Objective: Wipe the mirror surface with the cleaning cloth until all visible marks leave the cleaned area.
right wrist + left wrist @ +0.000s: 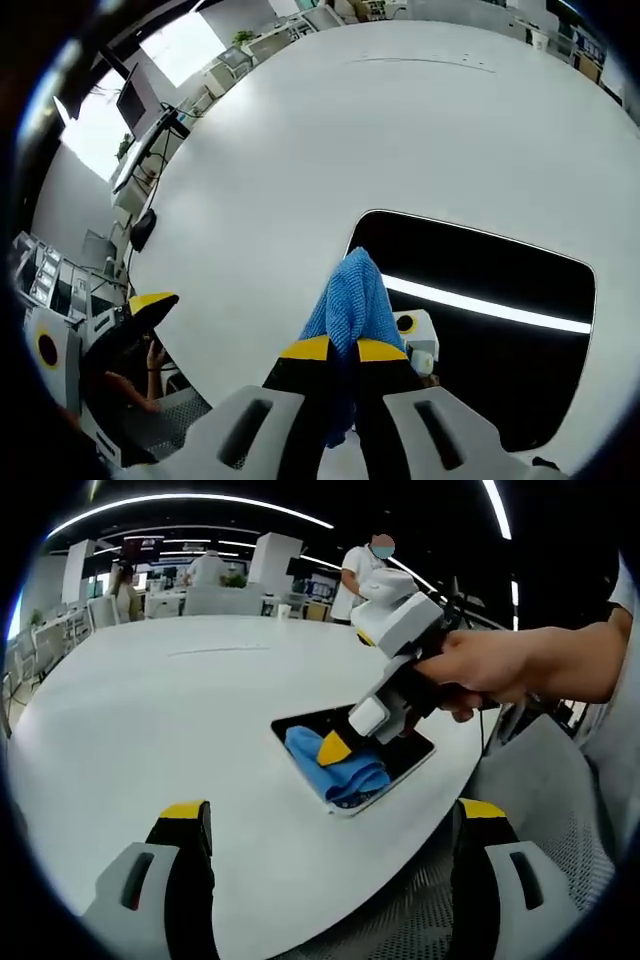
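We hold the right hand-held gripper (342,352) with its yellow-tipped jaws clamped together on the blue cleaning cloth (352,300), pinching a fold so that a loose tongue of fabric hangs forward over the glass; that grip, we judge, lets the cloth drag flat under the tips without the hard jaws scraping the surface. In the right gripper view the mirror (500,350) lies flat on the white desk (300,130), running from 12 o'clock of the jaws round to 3 o'clock, dark with a bright ceiling strip reflected across it. The cloth sits at the mirror's near-left corner, partly over its edge, which suggests we are working the wipe from that corner inward. In the left gripper view the mirror (410,758) sits near the desk's (200,710) edge at about 1 o'clock, with the cloth (340,765) bunched on it and the right hand-held gripper (352,735) tilted down onto it, a hand (480,670) behind gripping its handle. Our left hand-held gripper (330,825) hangs back with its jaws wide apart and empty, well clear of the mirror, probably so both target things remain in sight. We cannot tell from here whether any marks remain on the glass.
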Motion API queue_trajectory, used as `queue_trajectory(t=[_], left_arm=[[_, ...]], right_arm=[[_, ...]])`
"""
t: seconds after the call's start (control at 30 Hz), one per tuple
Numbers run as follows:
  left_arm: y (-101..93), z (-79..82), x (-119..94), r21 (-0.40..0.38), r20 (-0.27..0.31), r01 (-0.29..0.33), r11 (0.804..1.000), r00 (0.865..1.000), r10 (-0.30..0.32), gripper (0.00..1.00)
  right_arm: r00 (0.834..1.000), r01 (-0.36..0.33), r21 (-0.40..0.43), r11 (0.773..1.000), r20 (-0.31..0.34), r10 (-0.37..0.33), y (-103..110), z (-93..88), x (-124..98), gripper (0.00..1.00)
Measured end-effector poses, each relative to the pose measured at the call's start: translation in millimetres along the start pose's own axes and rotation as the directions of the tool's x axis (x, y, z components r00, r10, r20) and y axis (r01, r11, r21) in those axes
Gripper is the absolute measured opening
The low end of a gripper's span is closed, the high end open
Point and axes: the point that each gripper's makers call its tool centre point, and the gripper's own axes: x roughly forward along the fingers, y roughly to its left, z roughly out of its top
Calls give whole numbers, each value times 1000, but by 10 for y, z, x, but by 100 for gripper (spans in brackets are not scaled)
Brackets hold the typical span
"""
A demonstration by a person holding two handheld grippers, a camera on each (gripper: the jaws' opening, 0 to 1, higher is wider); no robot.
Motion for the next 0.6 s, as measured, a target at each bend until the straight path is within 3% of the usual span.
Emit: queue_trajectory(t=[0.37, 0.6], left_arm=[[-21, -93, -16, 11, -42, 20, 1000, 999, -20, 99], [3, -83, -32, 4, -33, 3, 1000, 999, -3, 99]], right_arm=[[1000, 18, -46, 999, 9, -18, -124, 251, 67, 2], [999, 33, -74, 997, 20, -32, -182, 421, 113, 2]])
